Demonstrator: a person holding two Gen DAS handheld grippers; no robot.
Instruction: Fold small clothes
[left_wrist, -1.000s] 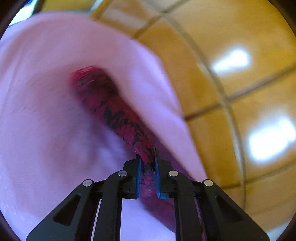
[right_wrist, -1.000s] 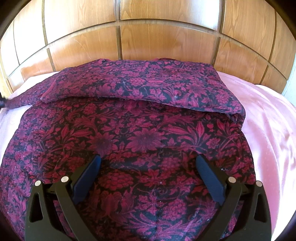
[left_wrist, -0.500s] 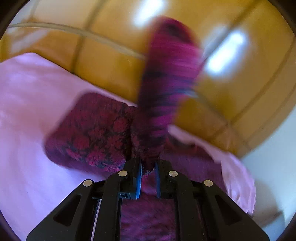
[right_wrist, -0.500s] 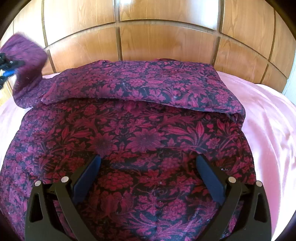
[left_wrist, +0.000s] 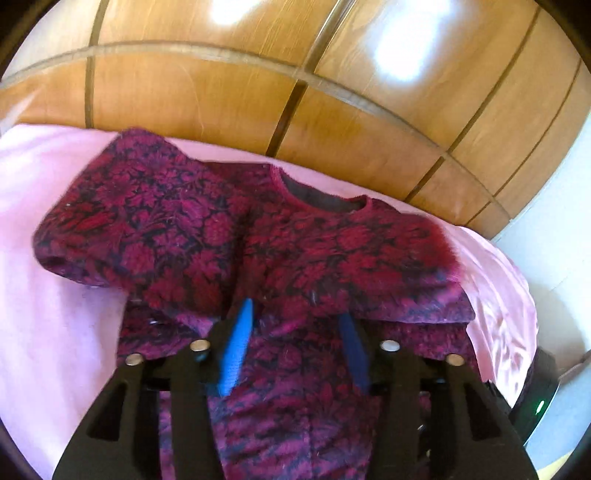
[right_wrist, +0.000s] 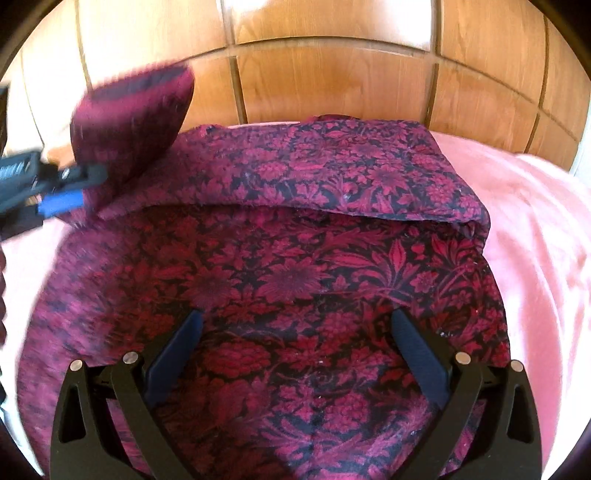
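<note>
A dark red floral top (left_wrist: 314, 258) lies spread on the pink bed sheet (left_wrist: 55, 295), neckline toward the headboard. Its left sleeve (left_wrist: 140, 221) has dropped across the chest in the left wrist view. My left gripper (left_wrist: 295, 321) is open just above the garment, jaws apart with nothing between them. In the right wrist view the left gripper (right_wrist: 70, 192) shows at the left edge beside the blurred sleeve (right_wrist: 133, 122). My right gripper (right_wrist: 295, 325) is open wide over the lower body of the top (right_wrist: 314, 277). The right sleeve (right_wrist: 351, 170) lies folded across the chest.
A wooden panelled headboard (left_wrist: 258, 92) runs right behind the top. The pink sheet (right_wrist: 535, 258) extends to the right of the garment. A dark device with a green light (left_wrist: 535, 406) sits beyond the bed's right edge.
My left gripper carried the left sleeve up and over toward the chest, then opened and let it go. The right gripper has stayed still and open.
</note>
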